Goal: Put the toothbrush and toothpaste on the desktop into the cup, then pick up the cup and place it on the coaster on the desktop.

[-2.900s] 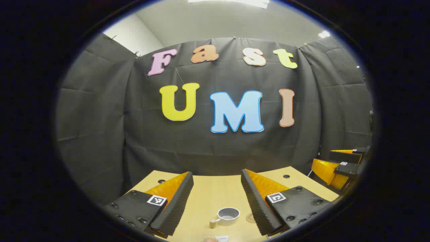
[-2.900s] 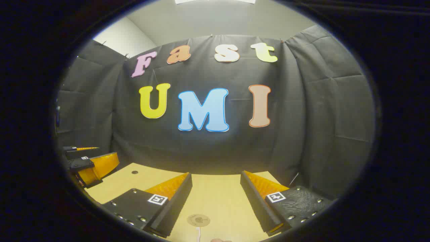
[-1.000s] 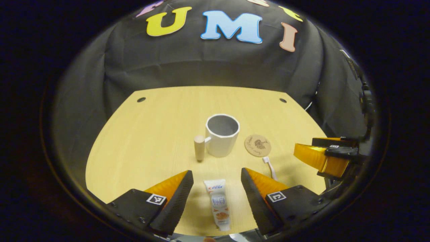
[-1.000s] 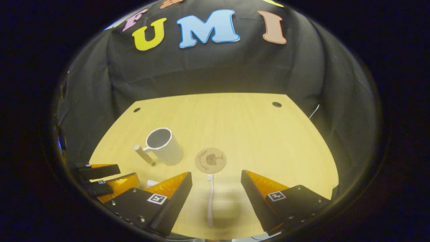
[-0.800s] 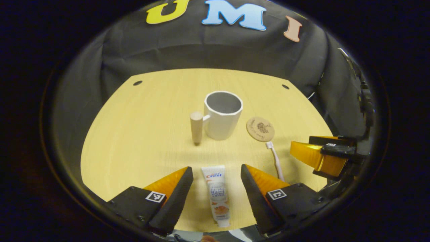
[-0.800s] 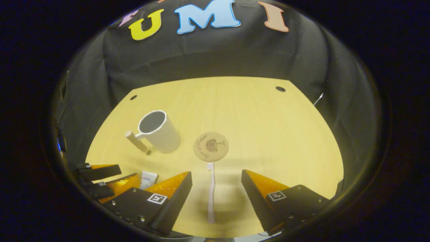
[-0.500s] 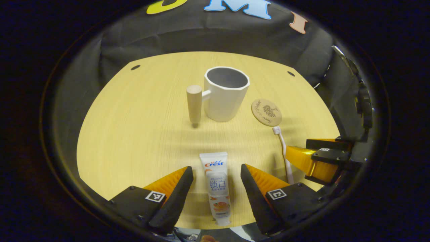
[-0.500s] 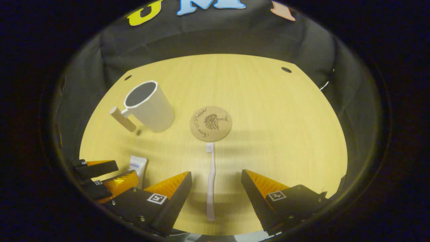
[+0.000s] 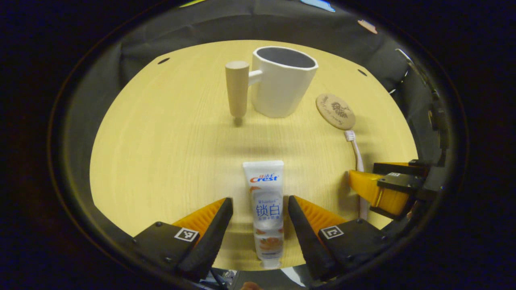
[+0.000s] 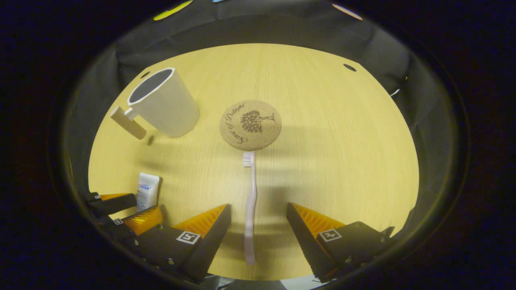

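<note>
A white toothpaste tube [image 9: 264, 201] lies flat on the wooden desktop [image 9: 161, 161], with its cap toward me. My left gripper [image 9: 259, 200] is open, with one finger on each side of the tube and not pressing it. A white cup [image 9: 282, 86] with a wooden peg handle [image 9: 237, 86] stands upright farther back, and a round cork coaster [image 9: 335, 111] lies to its right. In the right gripper view a pale toothbrush [image 10: 250, 201] lies with its head touching the coaster [image 10: 250, 125]. My right gripper [image 10: 258, 206] is open and straddles its handle.
The cup [image 10: 165, 104] is empty. The toothbrush [image 9: 354, 147] runs toward the right gripper [image 9: 387, 189] at the desktop's right edge. The left gripper [image 10: 121, 213] sits beside the toothpaste [image 10: 147, 191]. Small holes mark the far corners. Black cloth hangs behind the desktop [image 10: 342, 141].
Both grippers have tipped down from facing the wall and come lower toward the desktop. The toothpaste now lies between the left fingers and the toothbrush between the right fingers.
</note>
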